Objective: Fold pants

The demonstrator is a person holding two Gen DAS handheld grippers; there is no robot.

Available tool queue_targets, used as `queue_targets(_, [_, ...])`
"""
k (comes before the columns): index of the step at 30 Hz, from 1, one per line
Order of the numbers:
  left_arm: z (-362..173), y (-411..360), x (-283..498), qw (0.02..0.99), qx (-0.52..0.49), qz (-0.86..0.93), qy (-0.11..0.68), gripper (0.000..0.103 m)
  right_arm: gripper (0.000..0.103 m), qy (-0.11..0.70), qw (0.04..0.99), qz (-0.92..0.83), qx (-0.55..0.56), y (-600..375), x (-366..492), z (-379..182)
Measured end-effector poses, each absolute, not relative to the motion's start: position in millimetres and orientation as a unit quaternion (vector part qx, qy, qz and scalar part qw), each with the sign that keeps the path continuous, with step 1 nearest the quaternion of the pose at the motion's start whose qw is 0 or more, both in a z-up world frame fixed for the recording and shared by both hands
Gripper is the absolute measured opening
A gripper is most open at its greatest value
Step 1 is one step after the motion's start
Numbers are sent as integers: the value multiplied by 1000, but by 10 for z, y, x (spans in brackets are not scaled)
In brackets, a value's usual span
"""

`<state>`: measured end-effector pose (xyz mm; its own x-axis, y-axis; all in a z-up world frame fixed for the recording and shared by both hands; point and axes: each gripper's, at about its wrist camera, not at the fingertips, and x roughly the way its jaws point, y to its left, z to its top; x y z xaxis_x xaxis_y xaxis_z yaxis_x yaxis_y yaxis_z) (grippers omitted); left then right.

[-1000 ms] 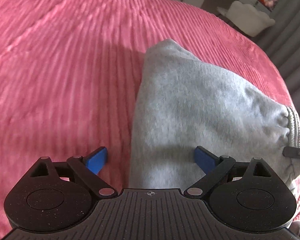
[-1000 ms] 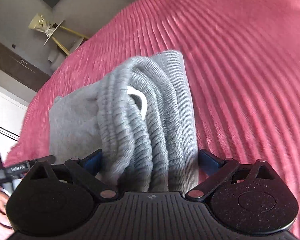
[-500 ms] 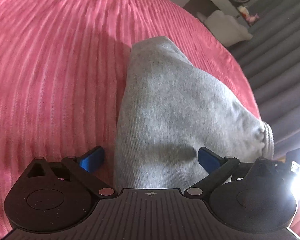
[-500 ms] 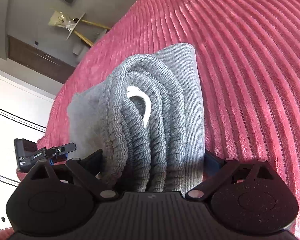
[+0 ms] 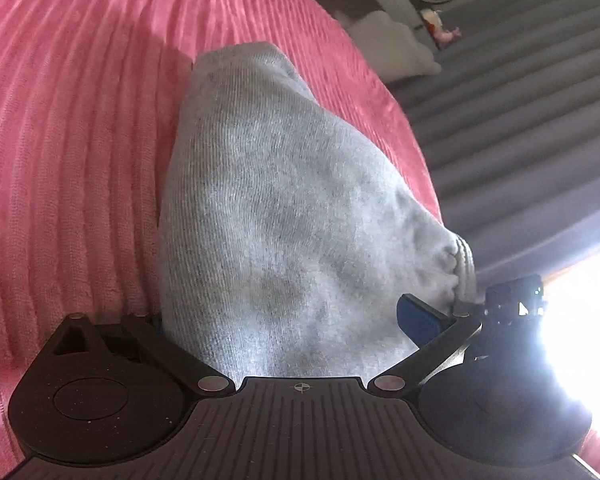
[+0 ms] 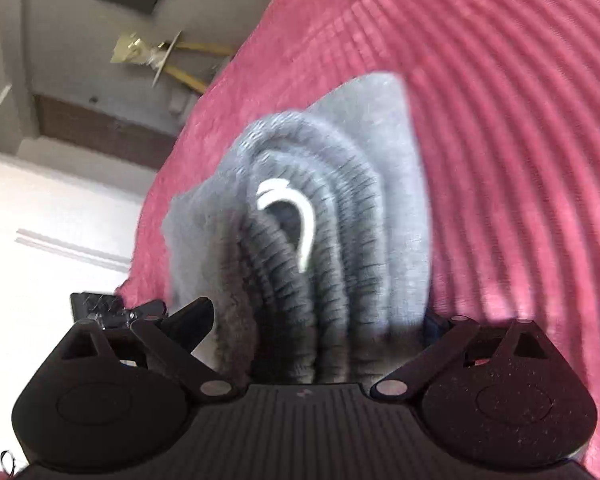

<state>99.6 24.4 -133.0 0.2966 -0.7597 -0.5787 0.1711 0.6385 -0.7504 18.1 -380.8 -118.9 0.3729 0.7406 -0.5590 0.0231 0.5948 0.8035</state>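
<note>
The folded grey pants lie on the pink bed, between both spread hand-held grippers: left, right. Neither seems to pinch, though blur hides the right pads. Close both evenly before lifting.

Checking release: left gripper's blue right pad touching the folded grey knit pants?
Cannot tell. In the left wrist view the blue pad overlaps the grey pants edge; the jaws stand wide, with neither gap nor contact plain.

I counted one pair of grey pants, folded into one bundle, on one pink bed. I saw two grippers, the left gripper and the right gripper, and one white drawstring.
</note>
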Motion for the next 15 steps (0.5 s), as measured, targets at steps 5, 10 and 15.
queue_targets(5, [-1377, 194, 1013, 749, -294, -316, 503, 103, 98, 514, 725, 274, 366, -3704, 237, -1185])
queue_targets(10, [-1385, 132, 1007, 760, -280, -315, 495, 103, 98, 532, 721, 282, 343, -3598, 340, -1197])
queue_targets(15, [-1389, 160, 1015, 759, -293, -310, 492, 103, 98, 518, 744, 284, 312, -3560, 223, -1124])
